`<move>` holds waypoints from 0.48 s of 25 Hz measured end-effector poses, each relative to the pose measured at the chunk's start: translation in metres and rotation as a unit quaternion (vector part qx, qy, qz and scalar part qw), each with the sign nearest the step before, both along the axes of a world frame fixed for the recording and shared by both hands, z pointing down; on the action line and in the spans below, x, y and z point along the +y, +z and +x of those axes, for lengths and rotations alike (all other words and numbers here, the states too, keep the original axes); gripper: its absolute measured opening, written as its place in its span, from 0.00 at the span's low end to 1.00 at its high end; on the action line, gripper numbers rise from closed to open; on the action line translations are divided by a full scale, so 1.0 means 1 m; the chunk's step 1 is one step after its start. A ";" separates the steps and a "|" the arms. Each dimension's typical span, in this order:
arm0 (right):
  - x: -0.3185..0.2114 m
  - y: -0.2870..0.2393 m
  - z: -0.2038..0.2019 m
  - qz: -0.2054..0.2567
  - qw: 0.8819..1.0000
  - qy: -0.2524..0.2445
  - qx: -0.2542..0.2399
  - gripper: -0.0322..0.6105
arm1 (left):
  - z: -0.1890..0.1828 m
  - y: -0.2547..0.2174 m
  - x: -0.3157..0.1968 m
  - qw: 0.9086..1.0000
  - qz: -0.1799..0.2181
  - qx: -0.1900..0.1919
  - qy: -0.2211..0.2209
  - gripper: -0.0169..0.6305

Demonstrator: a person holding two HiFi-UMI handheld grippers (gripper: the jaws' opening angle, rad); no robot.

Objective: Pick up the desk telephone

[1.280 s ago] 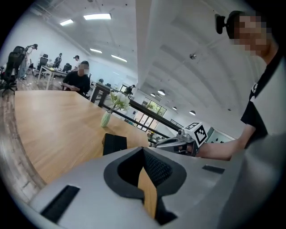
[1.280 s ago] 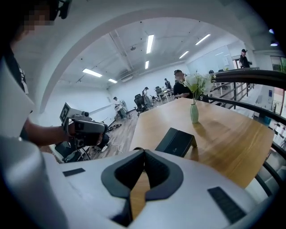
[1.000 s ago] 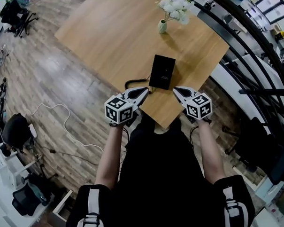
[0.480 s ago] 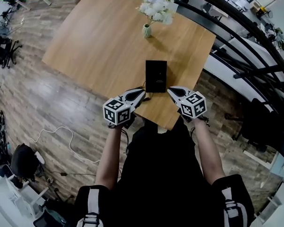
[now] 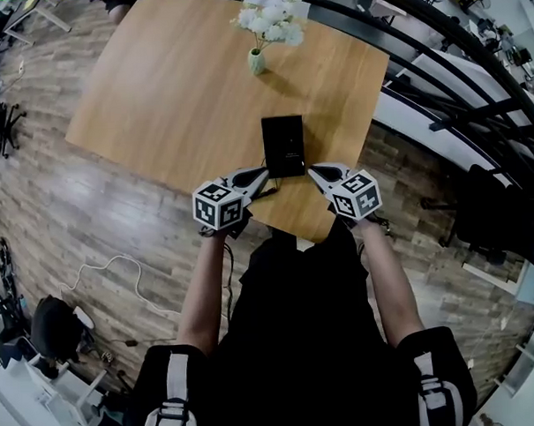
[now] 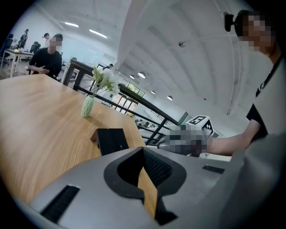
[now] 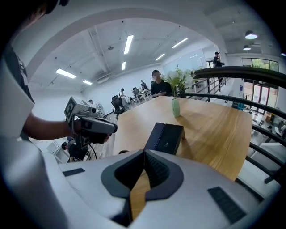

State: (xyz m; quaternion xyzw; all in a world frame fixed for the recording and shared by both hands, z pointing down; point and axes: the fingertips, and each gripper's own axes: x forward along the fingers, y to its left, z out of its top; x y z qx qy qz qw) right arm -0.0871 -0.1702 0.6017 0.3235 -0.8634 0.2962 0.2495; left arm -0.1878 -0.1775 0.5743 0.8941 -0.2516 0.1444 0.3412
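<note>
Black desk telephone [image 5: 283,145], a flat rectangular set, lies on the light wooden table [image 5: 173,88] close to the edge nearest the person, its long side running away from them.

At the left of the head view, grey-brown plank floor [image 5: 82,216] borders the table. Next comes the left gripper [image 5: 264,175], grey with a black-and-white marker cube behind it. It hangs over the table's near edge and is aimed at the telephone's near left corner. Its jaws are pressed together with nothing between them. Its own view shows the telephone [image 6: 111,140] ahead of the tips and apart from them. In that view a seated person in a black top [image 6: 47,58] is beyond the table's far end.

Past the telephone, farther along the table, stands a small pale green vase [image 5: 257,61] of white flowers [image 5: 267,22].

To the right of the telephone, the right gripper [image 5: 313,172] mirrors the left one and points at the near right corner. Its jaws too are closed on each other and empty, with the telephone [image 7: 166,137] lying ahead of them in its view. The two grippers flank the set, each near it and neither touching it.

At the right of the head view, a black metal railing [image 5: 438,77] runs past the table.
</note>
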 end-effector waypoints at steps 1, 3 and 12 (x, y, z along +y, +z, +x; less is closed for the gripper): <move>-0.001 0.003 0.000 -0.003 1.000 -0.001 0.000 0.09 | -0.001 0.002 -0.002 1.000 -0.001 -0.002 0.000 0.06; -0.003 0.008 -0.001 -0.008 1.000 -0.007 0.000 0.09 | -0.002 0.004 -0.006 1.000 -0.002 -0.007 -0.003 0.06; -0.023 0.033 0.003 -0.035 0.999 -0.032 -0.001 0.09 | -0.005 0.025 -0.027 0.999 -0.018 -0.020 -0.028 0.06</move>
